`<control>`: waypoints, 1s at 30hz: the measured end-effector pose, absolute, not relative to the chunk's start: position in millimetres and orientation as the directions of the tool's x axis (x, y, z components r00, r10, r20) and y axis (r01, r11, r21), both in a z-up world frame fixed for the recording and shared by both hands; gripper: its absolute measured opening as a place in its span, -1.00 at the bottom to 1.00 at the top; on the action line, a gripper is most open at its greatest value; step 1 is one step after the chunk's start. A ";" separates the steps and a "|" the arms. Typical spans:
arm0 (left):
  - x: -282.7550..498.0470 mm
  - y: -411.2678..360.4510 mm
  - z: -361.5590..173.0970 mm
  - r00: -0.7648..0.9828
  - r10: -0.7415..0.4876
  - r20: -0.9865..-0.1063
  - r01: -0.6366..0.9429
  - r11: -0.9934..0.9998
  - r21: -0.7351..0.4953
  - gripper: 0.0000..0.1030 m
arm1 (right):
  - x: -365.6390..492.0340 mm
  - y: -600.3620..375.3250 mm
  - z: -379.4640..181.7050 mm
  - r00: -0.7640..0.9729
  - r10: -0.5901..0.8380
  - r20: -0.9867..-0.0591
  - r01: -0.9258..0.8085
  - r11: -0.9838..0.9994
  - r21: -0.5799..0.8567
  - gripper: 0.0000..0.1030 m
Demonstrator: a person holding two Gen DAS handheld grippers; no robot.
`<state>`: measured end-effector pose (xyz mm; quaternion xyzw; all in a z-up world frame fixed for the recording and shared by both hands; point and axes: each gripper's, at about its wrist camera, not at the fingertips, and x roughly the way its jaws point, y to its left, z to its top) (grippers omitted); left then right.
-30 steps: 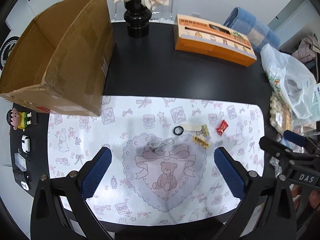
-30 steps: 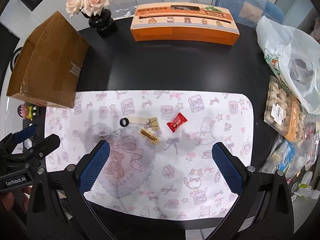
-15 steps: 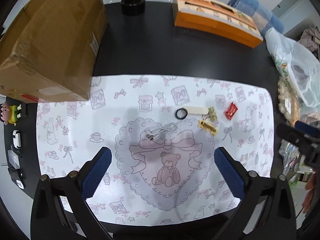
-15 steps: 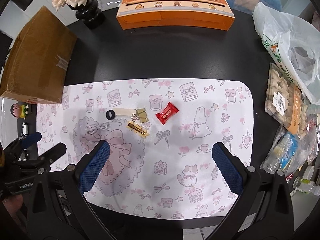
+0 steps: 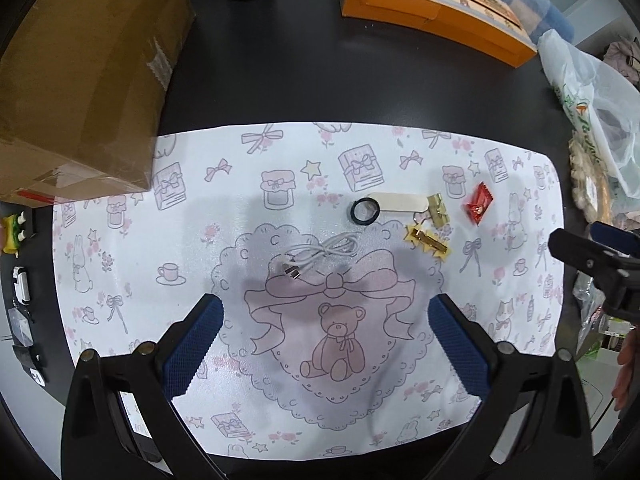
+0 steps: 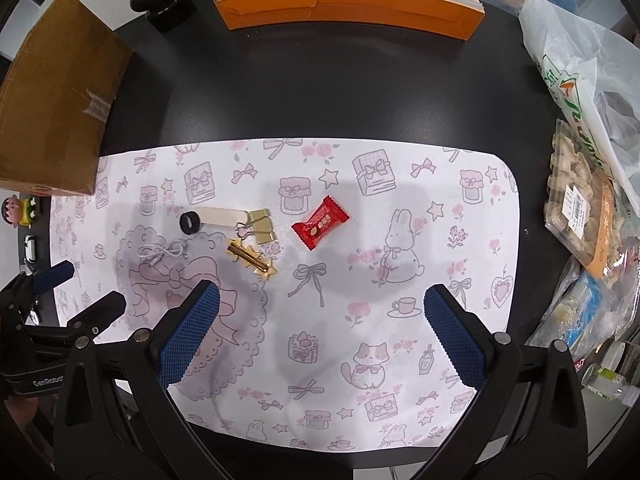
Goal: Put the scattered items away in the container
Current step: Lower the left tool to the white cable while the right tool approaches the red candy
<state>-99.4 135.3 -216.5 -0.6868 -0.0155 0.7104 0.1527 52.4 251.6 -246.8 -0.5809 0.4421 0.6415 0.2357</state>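
Small items lie in a cluster on a white patterned mat [image 5: 200, 240]: a coiled white cable [image 5: 318, 254], a black ring [image 5: 364, 211], a cream stick [image 5: 396, 203], a gold binder clip [image 5: 438, 209], a gold hair clip [image 5: 428, 240] and a red candy [image 5: 478, 208]. The cardboard box [image 5: 80, 72] stands at the mat's far left corner. My left gripper [image 5: 326, 344] hangs open above the mat, just short of the cable. My right gripper [image 6: 322, 328] is open too, nearer than the red candy [image 6: 320, 222] and the hair clip [image 6: 250, 260]. Both hold nothing.
An orange carton [image 6: 348, 4] and a black vase [image 6: 162, 4] stand at the back of the black table. A plastic bag [image 6: 580, 80] and snack packs [image 6: 580, 208] crowd the right edge. Small figures [image 6: 22, 210] sit left of the mat.
Both grippers have come down and forward toward the mat, so the items look larger and nearer. Both stay open with nothing taken.
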 end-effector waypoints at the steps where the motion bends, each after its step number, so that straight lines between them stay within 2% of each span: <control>1: -100.2 136.0 -218.7 -0.007 0.241 -0.971 -0.195 -0.952 -0.235 0.98 | 52.2 252.0 -250.0 -0.211 -0.214 -0.954 -0.816 -0.498 0.292 1.00; 15: -106.8 147.5 -260.7 0.053 0.239 -0.970 -0.211 -0.946 -0.244 0.98 | 43.0 258.4 -293.5 -0.172 -0.257 -0.951 -0.815 -0.505 0.284 1.00; 30: -118.2 149.9 -292.4 0.100 0.215 -0.971 -0.158 -0.960 -0.229 0.98 | 32.9 263.0 -333.4 -0.145 -0.318 -0.937 -0.827 -0.481 0.291 1.00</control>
